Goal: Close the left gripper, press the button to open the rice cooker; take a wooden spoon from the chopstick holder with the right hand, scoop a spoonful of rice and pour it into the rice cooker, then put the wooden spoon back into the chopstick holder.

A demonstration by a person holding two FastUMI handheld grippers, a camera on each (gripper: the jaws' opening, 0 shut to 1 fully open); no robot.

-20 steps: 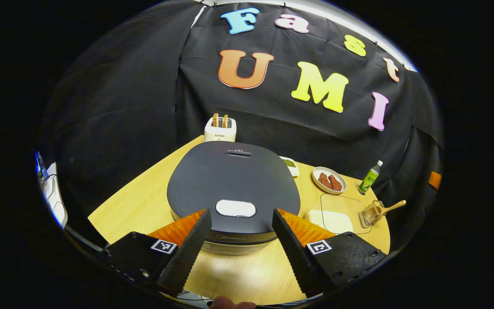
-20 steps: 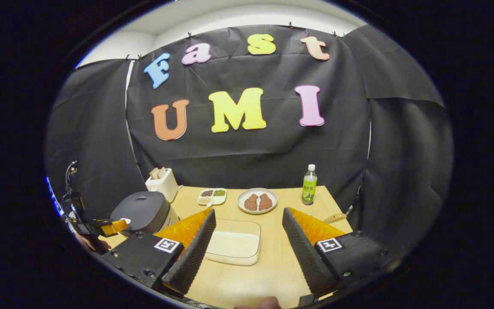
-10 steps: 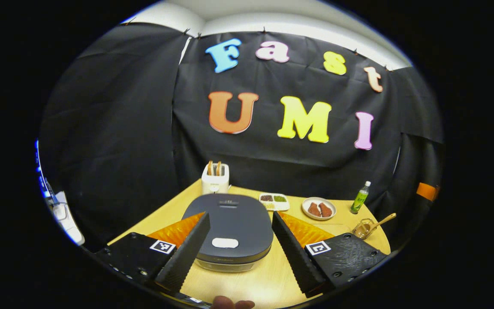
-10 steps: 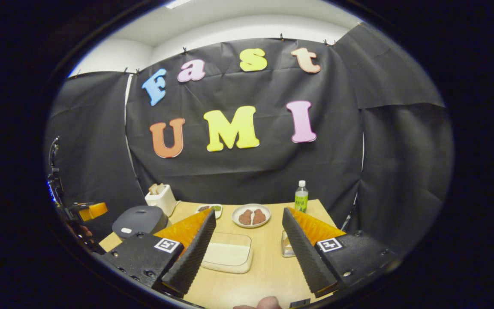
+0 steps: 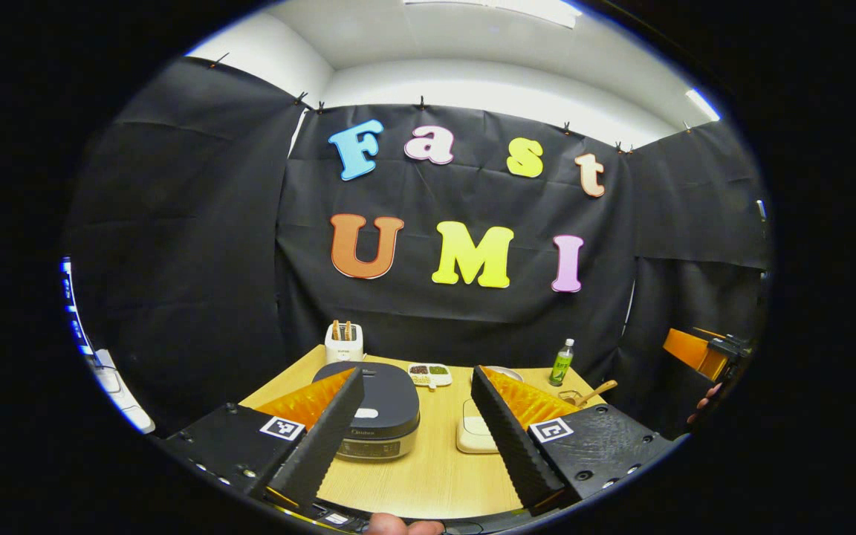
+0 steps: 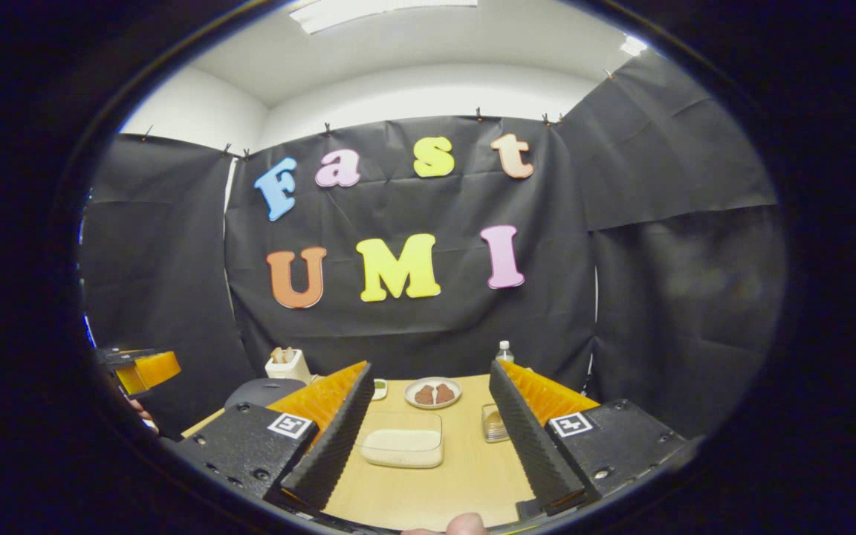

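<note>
Dark grey and matte, the rice cooker [image 5: 377, 407] sits with its lid down at about seven o'clock on the pale wooden table [image 5: 428, 475] in the left gripper view, its light oval button [image 5: 365, 413] facing the camera near the front edge. At four o'clock from it lies the clear rice container [image 6: 402, 447], and out at three o'clock the chopstick holder [image 5: 571, 397] stands with the wooden spoon [image 5: 597, 388] leaning out toward two o'clock. Farther back are a toaster [image 5: 343, 342] at eleven o'clock, a divided dish [image 5: 429, 371], a plate of meat [image 6: 433, 392] and a green bottle [image 5: 562, 362]. The left gripper [image 5: 417, 427] hangs well back from the table, level and aimed at the cooker, its fingers spread wide and holding nothing; the right gripper [image 6: 428, 431] is likewise wide and empty, pointing over the rice container, held well back. The likely trouble, as I judge it: if the left gripper goes in with its fingers spread, they would straddle the small button rather than press it, so they need to come together first. An off-centre push could also slide the cooker across the smooth wood. Later, the loosely leaning spoon may tip the light holder when pulled.
</note>
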